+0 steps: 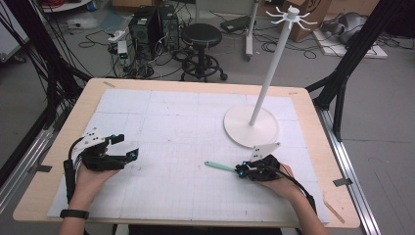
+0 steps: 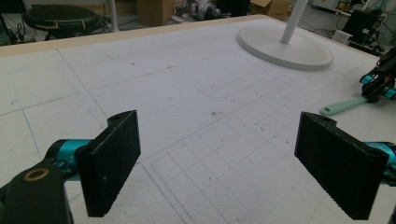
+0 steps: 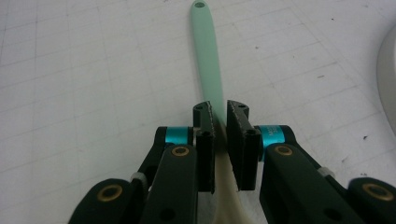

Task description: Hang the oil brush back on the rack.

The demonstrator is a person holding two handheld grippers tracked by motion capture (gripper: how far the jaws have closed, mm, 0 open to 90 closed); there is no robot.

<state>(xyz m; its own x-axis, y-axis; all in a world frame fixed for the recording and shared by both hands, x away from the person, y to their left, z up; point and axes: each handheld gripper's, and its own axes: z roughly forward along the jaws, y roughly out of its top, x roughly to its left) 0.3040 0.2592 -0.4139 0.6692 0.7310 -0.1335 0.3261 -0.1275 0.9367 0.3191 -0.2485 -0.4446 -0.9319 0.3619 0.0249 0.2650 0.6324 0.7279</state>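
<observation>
A utensil with a mint-green handle [image 1: 220,167] lies on the white gridded mat [image 1: 171,122], its handle pointing left. My right gripper [image 1: 241,171] is shut on it. In the right gripper view the pads [image 3: 220,112] pinch the handle [image 3: 208,56] where it meets a cream-coloured part [image 3: 226,196] that runs back under the jaws. My left gripper [image 1: 126,147] rests at the mat's left side, open, with nothing between its jaws. In the left gripper view [image 2: 219,126] the jaws stand wide apart over bare mat, with the green handle [image 2: 343,106] and the right gripper [image 2: 378,81] far off.
A white hook stand rises at the back right on a round base [image 1: 251,126], with a thin pole [image 1: 274,63] and a ring of hooks [image 1: 292,17] at its top. Beyond the wooden table edge [image 1: 195,84] are a black stool [image 1: 201,36], computers and cables.
</observation>
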